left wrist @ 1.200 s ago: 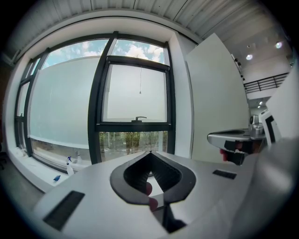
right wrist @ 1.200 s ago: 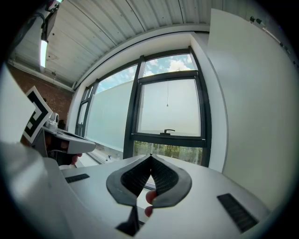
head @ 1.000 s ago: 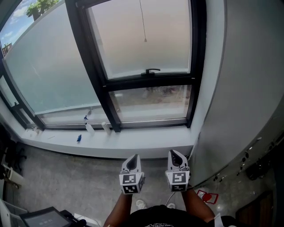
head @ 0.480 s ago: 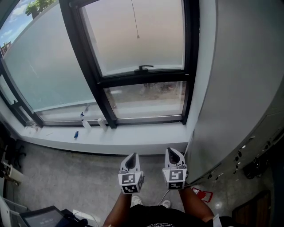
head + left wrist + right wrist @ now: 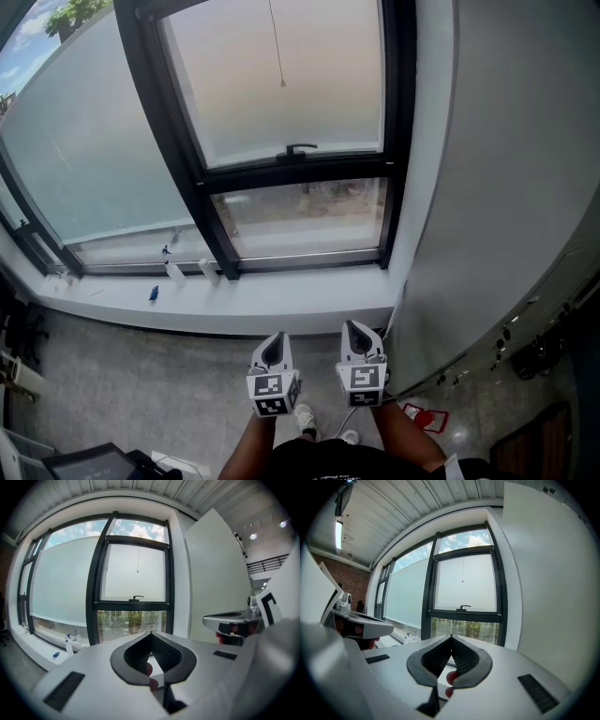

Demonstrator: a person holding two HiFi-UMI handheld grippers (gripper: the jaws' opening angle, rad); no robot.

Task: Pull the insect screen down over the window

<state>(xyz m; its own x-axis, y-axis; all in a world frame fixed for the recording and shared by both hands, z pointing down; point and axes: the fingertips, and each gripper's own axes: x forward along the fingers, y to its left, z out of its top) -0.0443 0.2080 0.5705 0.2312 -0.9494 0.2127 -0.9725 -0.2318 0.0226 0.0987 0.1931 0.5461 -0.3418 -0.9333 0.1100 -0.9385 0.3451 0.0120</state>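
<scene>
The black-framed window stands ahead, past the white sill. A pale translucent screen covers its upper part down to a black bar with a small handle. A thin pull cord hangs in front of it. Below the bar a clear strip shows greenery. My left gripper and right gripper are side by side, low and well back from the sill, both shut and empty. The left gripper view shows the handle far off; so does the right gripper view, handle.
Two spray bottles and a small blue item sit on the sill at left. A white partition wall rises close on the right. A red-and-white object lies on the floor by the person's feet.
The window and sill have drifted up and away in the head view, as the person stands a little farther back. Both grippers stay shut, side by side.
</scene>
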